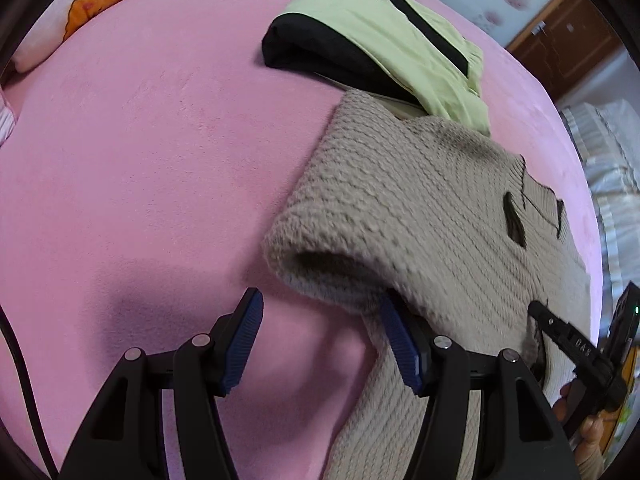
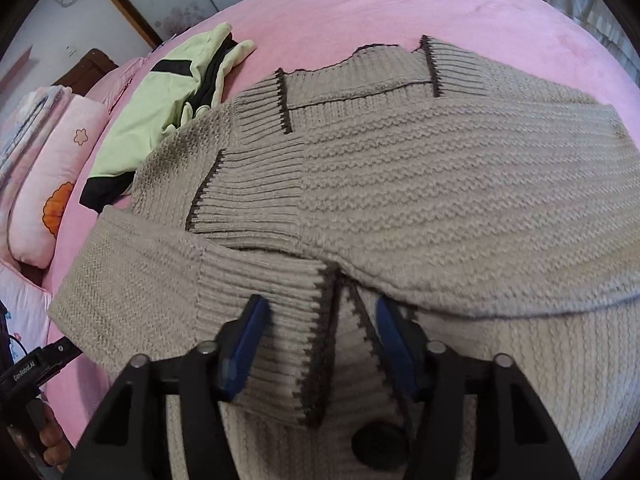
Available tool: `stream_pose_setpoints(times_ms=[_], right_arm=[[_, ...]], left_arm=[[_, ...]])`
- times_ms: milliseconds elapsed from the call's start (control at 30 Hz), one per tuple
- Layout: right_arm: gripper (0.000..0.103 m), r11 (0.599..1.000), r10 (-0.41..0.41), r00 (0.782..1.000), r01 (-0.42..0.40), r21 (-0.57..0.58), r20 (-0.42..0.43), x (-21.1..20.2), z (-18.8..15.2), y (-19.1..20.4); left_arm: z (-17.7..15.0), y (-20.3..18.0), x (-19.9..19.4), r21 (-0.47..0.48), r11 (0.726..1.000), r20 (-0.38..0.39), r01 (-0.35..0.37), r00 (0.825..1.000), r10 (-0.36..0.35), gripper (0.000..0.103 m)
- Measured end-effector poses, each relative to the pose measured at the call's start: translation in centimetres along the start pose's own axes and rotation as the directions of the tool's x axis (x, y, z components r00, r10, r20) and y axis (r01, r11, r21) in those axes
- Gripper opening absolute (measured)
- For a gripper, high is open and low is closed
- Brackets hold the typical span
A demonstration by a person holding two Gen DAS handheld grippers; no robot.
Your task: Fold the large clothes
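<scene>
Two wrist views over a bed (image 1: 140, 160) covered in pink fleece. A beige knitted sweater (image 2: 440, 184) lies spread across the bed, its ribbed collar and dark-trimmed edges towards the far side in the right wrist view; one sleeve, with a ribbed cuff (image 2: 280, 320) edged in dark brown, is folded across the body of the garment.

Left gripper (image 1: 320, 344) — jaws apart, pointing steeply down. Between the blue pads shows mostly bare pink fleece; a rolled fold of the sweater overhangs the right-hand pad (image 1: 400, 344), and nothing is pinched between the two.

Right gripper (image 2: 318, 344) — jaws partly open, set astride the folded cuff and the dark-trimmed edge beside it. The knit lies between the blue pads (image 2: 244, 344), but whether they press on it cannot be told. A dark button (image 2: 376, 440) sits on the sweater just below the jaws.

Behind the sweater, touching its far edge, lies a folded light-green garment (image 1: 384, 40) with black panels. A pink pillow (image 2: 52, 184) with an orange flower print lies at the head of the bed. The person's hand (image 1: 576, 412) holding the right gripper's handle shows at the lower right of the left wrist view.
</scene>
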State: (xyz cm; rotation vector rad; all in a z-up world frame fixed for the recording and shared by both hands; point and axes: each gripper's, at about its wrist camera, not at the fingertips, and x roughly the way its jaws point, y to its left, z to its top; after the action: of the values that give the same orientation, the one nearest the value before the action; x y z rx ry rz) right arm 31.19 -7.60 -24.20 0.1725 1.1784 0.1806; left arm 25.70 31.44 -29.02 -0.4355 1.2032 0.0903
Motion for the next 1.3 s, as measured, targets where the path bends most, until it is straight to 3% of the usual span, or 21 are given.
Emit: stream_pose_setpoints(times_ms=[67, 167, 300, 500, 700, 833, 933, 1033, 1133, 1200, 1300], right_arm=[[0.019, 0.999, -0.02, 1.0, 0.021, -0.049, 0.015, -0.1, -0.1, 0.7], [0.01, 0.994, -0.023, 0.999, 0.028, -0.103, 0.048, -1.6, -0.3, 1.7], [0.009, 0.988, 0.003, 0.993, 0.016, -0.152, 0.121, -5.9, 0.0, 2.5], [0.007, 0.974, 0.046, 0.978, 0.001, -0.225, 0.203, -10.8, 2.7, 2.9], [0.007, 0.96, -0.056, 0.96, 0.128, -0.249, 0.274, -11.0, 5.9, 2.5], [0.007, 0.967, -0.148, 0.935, 0.206, -0.153, 0.323, -12.1, 8.1, -0.1], [0.007, 0.961, -0.23, 0.928, 0.264, -0.081, 0.294, -11.4, 9.3, -2.9], [0.008, 0.941, -0.3, 0.923, 0.327, -0.084, 0.24, -8.7, 9.9, -5.1], [0.016, 0.935, -0.328, 0.931, 0.344, -0.085, 0.162, -5.0, 9.6, -7.1], [0.018, 0.922, -0.374, 0.923, 0.38, -0.07, 0.088, -2.9, 9.2, -8.4], [0.02, 0.958, -0.286, 0.957, 0.285, 0.021, 0.056, -3.6, 8.1, -10.4]], left_arm=[[0.3, 0.3, 0.3, -0.024, 1.0, 0.005, -0.001, 1.0, 0.001, 0.06], [0.8, 0.2, 0.9, -0.05, 0.999, 0.007, -0.003, 1.0, 0.003, 0.059], [1.0, -0.5, 1.4, -0.041, 0.999, 0.004, -0.015, 1.0, 0.016, 0.049], [0.7, -2.7, 2.5, 0.001, 0.999, -0.005, -0.032, 0.999, 0.032, 0.048], [0.7, -4.3, 2.9, 0.02, 0.998, 0.004, -0.059, 0.998, 0.059, 0.047], [1.0, -5.5, 3.3, 0.057, 0.994, 0.009, -0.094, 0.996, 0.094, 0.047], [0.7, -6.7, 3.6, 0.102, 0.987, 0.014, -0.12, 0.993, 0.12, 0.047], [0.3, -7.8, 4.0, 0.14, 0.98, 0.019, -0.141, 0.99, 0.139, 0.047], [0.1, -8.5, 4.6, 0.164, 0.971, 0.009, -0.172, 0.985, 0.173, 0.047], [0.1, -8.7, 4.8, 0.187, 0.969, -0.022, -0.161, 0.985, 0.168, 0.047], [-0.2, -8.8, 4.2, 0.249, 0.96, -0.066, -0.124, 0.987, 0.145, 0.047]])
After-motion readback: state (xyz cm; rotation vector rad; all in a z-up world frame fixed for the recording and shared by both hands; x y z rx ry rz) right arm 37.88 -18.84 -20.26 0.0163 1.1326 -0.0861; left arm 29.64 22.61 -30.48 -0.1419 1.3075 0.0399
